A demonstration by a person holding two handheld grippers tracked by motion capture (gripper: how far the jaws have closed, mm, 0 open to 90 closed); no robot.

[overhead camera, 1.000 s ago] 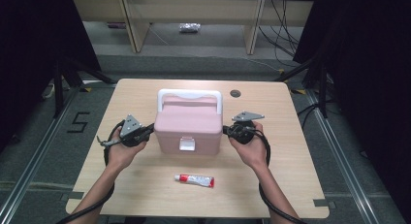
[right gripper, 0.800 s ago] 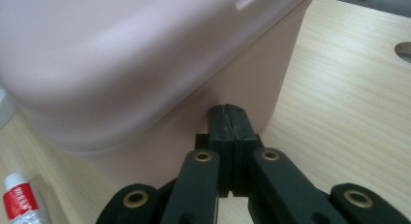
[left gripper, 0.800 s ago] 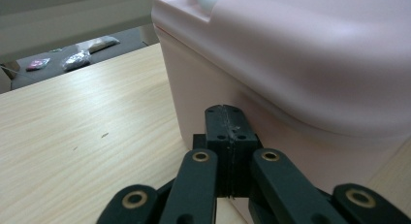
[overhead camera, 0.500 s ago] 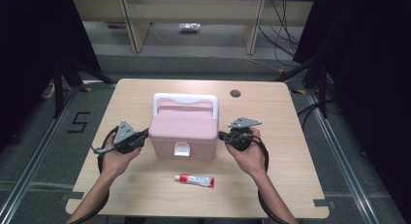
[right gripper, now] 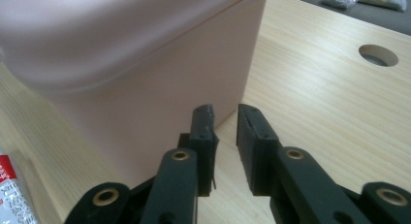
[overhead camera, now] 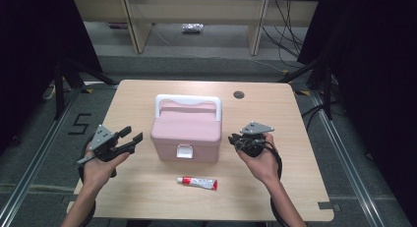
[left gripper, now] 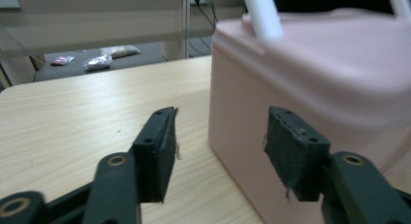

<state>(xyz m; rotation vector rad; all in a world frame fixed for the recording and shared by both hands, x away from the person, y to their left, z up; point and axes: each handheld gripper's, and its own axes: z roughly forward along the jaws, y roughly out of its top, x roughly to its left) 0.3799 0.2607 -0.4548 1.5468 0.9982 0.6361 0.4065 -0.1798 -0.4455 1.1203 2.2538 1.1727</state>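
A pink box [overhead camera: 184,133] with a white handle [overhead camera: 188,100] stands closed in the middle of the table. My left gripper [overhead camera: 134,134] hovers left of it and clear of its side. In the left gripper view the left gripper [left gripper: 220,120] stands wide open before the box's corner [left gripper: 315,64]. My right gripper [overhead camera: 232,139] sits just right of the box. In the right gripper view the right gripper [right gripper: 224,112] shows a narrow gap beside the box's wall [right gripper: 121,49]. Both pairs of jaws have just been opening, with nothing between them.
A red and white tube [overhead camera: 197,183] lies in front of the box near the table's front edge; its end [right gripper: 14,185] also shows in the right gripper view. A round cable hole [overhead camera: 239,95] is at the back right. Shelves stand beyond the table.
Both grippers have come off the box's sides and drawn outward, the left one farther. Their jaws, shut before, now stand apart. The box sits slightly nearer the front.
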